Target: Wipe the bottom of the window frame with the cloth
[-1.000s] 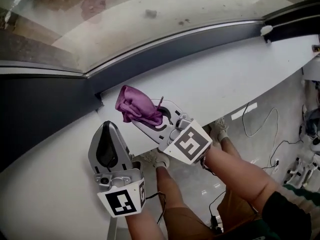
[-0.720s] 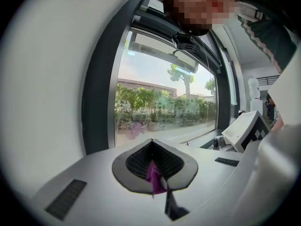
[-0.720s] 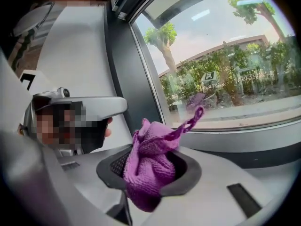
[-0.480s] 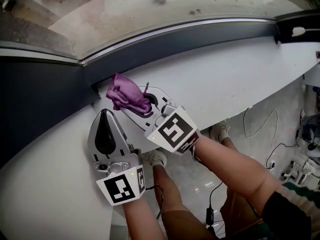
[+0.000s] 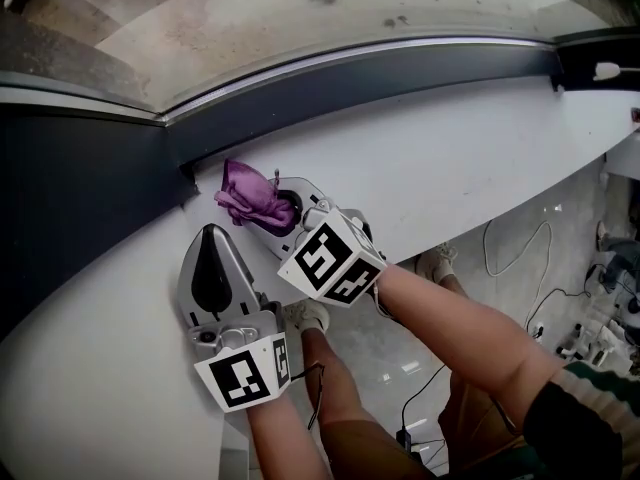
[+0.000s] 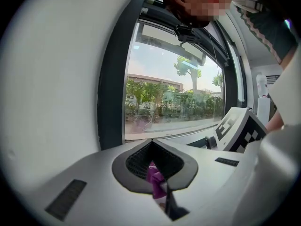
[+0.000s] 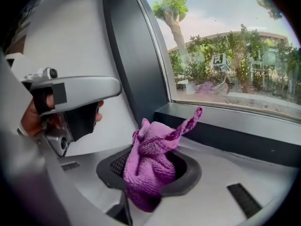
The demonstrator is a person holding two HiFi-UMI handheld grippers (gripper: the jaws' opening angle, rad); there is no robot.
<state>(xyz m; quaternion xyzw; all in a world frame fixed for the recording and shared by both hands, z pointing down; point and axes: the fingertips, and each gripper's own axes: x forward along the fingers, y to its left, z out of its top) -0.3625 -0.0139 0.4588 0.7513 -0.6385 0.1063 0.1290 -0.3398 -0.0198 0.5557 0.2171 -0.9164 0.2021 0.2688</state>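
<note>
Cloth [image 5: 250,196], purple, soft and light, bunched in the clamped right gripper [image 5: 268,211] centre-left, just below the dark window frame [image 5: 350,78], probably best held mid-bunch; left gripper [image 5: 210,236] closed.

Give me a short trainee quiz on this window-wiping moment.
1. True or false: the left tool holds the cloth.
2. The cloth is nearest to: A) the corner of the dark frame; B) the floor cables; C) the person's shoes.
3. Fill in: the jaws of the right tool are ____ on the cloth.

Key: 1 false; 2 A; 3 shut.
</note>
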